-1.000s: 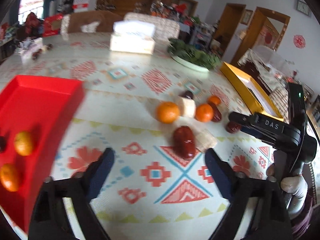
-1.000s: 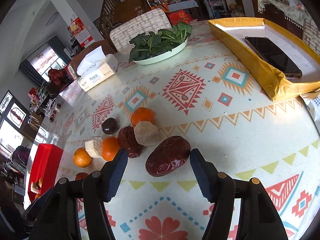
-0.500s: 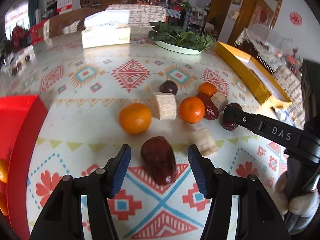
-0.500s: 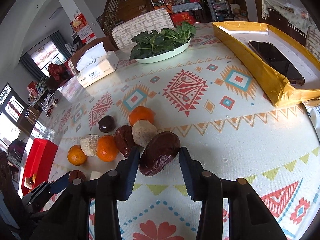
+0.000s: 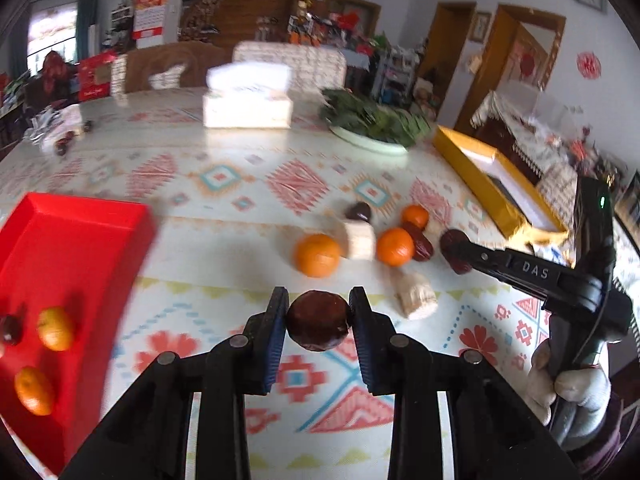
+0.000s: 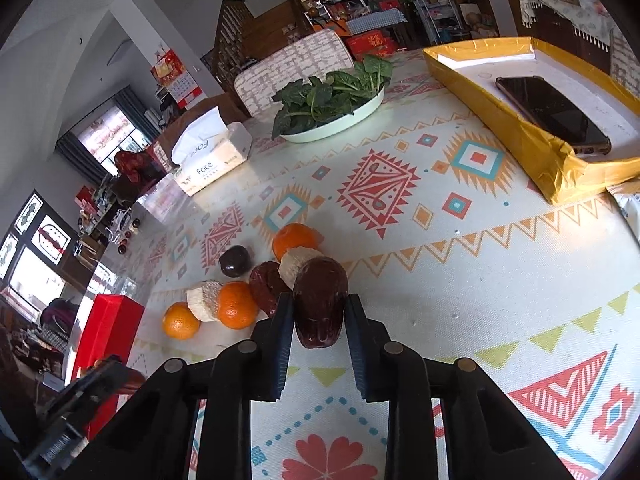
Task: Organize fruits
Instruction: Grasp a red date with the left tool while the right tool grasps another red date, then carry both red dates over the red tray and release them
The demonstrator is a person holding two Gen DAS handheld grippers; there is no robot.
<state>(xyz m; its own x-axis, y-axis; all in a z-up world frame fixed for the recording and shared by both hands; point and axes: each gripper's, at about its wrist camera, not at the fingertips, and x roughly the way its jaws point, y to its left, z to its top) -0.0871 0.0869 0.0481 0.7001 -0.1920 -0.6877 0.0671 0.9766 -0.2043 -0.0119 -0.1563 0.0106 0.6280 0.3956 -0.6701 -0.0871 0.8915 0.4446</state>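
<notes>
My left gripper point(image 5: 318, 312) has a dark red date point(image 5: 317, 325) between its blue pads, which press on it while the jaws are closing. To its left lies the red tray point(image 5: 72, 248) holding two oranges point(image 5: 55, 328) and a dark fruit. My right gripper point(image 6: 319, 312) is shut on another dark red date point(image 6: 320, 300), and is also seen as the right gripper point(image 5: 460, 248) in the left wrist view. Loose on the cloth between them are oranges point(image 5: 317, 255), banana pieces point(image 5: 360, 236), a third date point(image 5: 420, 242) and a dark round fruit point(image 5: 358, 211).
A tissue box point(image 5: 247, 108) and a plate of greens point(image 5: 374, 128) stand at the back. A yellow box point(image 5: 492, 184) with a phone point(image 6: 554, 114) inside lies at the right. A gloved hand point(image 5: 568, 384) holds the right gripper's handle.
Both grippers went from wide open to closed on a date each. The left wrist view swung left, and the red tray fills more of it.
</notes>
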